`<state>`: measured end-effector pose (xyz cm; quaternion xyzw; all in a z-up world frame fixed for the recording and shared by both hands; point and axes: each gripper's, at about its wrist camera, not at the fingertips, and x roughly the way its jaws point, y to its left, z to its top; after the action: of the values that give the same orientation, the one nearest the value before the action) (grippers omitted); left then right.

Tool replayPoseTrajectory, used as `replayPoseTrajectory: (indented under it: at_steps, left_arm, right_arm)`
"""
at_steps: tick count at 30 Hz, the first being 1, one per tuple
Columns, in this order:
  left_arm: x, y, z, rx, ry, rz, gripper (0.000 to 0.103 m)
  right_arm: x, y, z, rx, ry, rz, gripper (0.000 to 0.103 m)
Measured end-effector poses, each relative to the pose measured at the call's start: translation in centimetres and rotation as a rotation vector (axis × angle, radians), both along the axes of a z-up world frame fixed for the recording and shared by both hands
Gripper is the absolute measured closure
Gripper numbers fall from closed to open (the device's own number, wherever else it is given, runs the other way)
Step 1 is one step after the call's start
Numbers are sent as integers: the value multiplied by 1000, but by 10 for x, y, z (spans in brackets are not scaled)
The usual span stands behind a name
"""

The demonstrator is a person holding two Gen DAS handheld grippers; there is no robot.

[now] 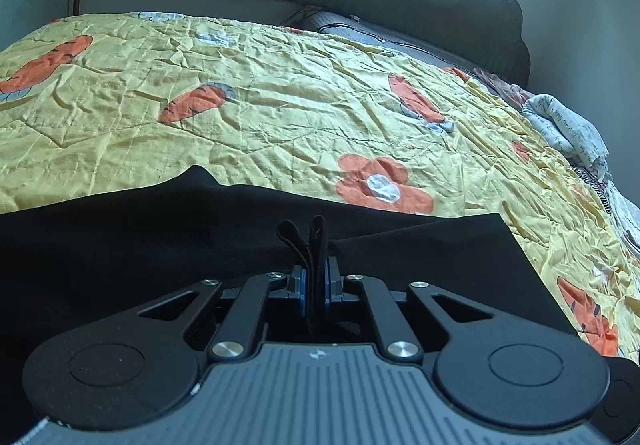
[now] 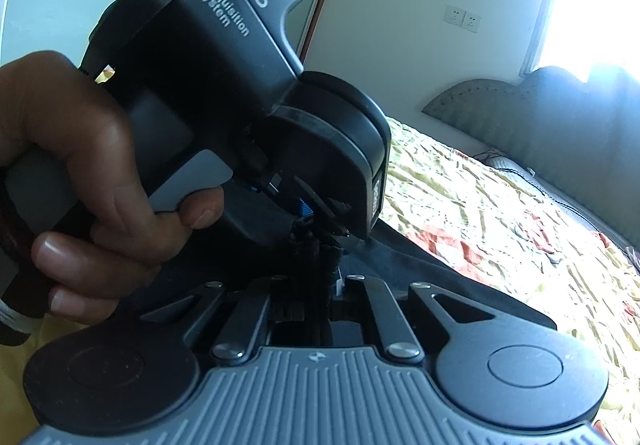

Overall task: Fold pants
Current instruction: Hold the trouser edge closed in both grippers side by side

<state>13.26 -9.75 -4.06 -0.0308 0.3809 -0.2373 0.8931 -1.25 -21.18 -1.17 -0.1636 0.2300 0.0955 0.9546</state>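
The left tongs (image 1: 315,287) pinch the black pants (image 1: 120,245) tight. The right tongs (image 2: 326,281) pinch them too, just beside. The pants lie on the yellow bedspread (image 1: 280,101). A fold looks underway; next, carry both edges over together.

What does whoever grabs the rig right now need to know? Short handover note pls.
Left gripper: shut on an edge of the black pants.
Right gripper: shut on the pants too, close beside the left one, which a hand holds.
Pants lie on the near part of the yellow bedspread, both pinched edges brought together.
Done: both edges gripped and gathered.
Left: lay the fold down, smooth it, finish any further folds.
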Motion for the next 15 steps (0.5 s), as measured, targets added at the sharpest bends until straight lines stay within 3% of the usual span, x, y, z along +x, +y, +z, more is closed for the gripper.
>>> replayPoseTrajectory:
  at_steps: [15]
  left_arm:
    - [0, 3, -1, 7, 4, 6, 96]
  right_arm:
    - [-2, -10, 1, 0, 3, 6, 96]
